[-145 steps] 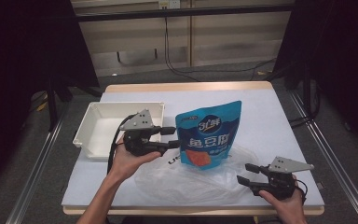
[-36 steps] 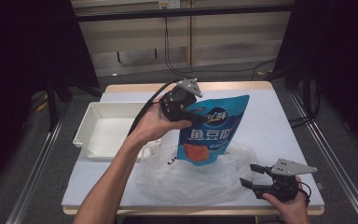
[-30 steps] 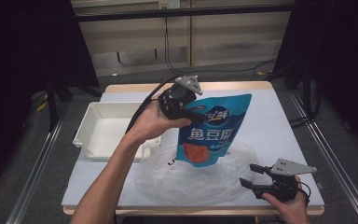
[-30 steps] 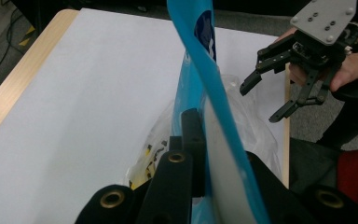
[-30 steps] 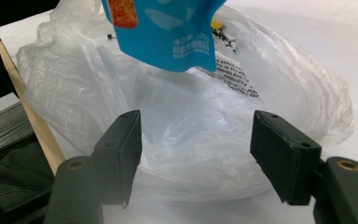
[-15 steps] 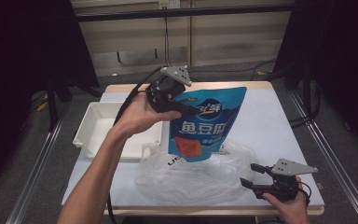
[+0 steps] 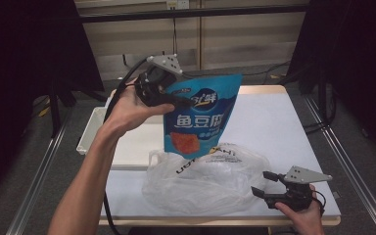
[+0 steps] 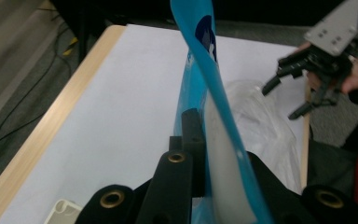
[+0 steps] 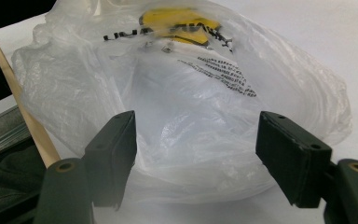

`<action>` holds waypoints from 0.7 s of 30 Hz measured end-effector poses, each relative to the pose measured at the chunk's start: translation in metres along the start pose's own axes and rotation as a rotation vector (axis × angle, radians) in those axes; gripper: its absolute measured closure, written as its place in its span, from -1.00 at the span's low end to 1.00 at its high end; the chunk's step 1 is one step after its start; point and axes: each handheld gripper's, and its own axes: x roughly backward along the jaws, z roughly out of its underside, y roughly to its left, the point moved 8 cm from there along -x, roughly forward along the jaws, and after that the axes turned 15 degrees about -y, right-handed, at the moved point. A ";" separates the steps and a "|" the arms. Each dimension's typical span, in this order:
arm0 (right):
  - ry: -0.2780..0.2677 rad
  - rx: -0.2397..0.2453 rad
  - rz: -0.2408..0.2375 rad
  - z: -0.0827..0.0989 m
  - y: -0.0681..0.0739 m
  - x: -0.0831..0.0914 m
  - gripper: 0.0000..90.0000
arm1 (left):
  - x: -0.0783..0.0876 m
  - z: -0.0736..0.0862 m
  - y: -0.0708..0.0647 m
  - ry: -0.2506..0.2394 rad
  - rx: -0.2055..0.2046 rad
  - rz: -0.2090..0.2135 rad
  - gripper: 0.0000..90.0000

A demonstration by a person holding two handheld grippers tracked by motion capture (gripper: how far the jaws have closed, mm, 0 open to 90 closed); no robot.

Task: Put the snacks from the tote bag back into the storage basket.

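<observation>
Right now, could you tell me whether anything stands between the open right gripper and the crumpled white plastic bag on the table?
Nothing visible does. The right gripper stands open, its jaws facing the crumpled white plastic bag with only bare table between. The blue snack pouch hangs above the bag's far side, clamped in the left gripper.

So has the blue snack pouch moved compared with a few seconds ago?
Yes. The blue pouch, clamped in the left gripper, has been lifted off the table and carried left, now hanging above the white tray and plastic bag.

A glossy blue snack pouch (image 7: 200, 117) with white lettering and an orange patch; a translucent white plastic bag (image 9: 191, 102) bearing black print and a yellow mark beyond the black jaws.
</observation>
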 end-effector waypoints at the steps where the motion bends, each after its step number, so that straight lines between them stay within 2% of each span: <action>1: 0.002 0.001 0.001 0.000 0.000 0.000 -0.36 | 0.001 0.000 0.002 0.000 -0.004 -0.013 1.00; 5: -0.003 0.009 -0.001 -0.001 0.002 0.001 -0.36 | 0.005 -0.002 0.009 -0.019 0.025 -0.018 1.00; 6: -0.001 0.005 0.001 -0.001 0.002 0.001 -0.36 | 0.008 -0.003 0.013 -0.027 0.027 -0.034 1.00; 14: -0.004 -0.007 -0.001 0.000 -0.001 0.001 -0.38 | 0.019 0.000 0.030 -0.011 0.039 -0.072 1.00; 15: -0.004 -0.007 0.000 0.000 -0.001 0.001 -0.39 | 0.019 0.000 0.031 -0.017 0.050 -0.069 1.00; 21: -0.002 -0.004 0.004 0.000 -0.001 0.001 -0.39 | 0.034 0.002 0.037 -0.008 0.041 -0.071 1.00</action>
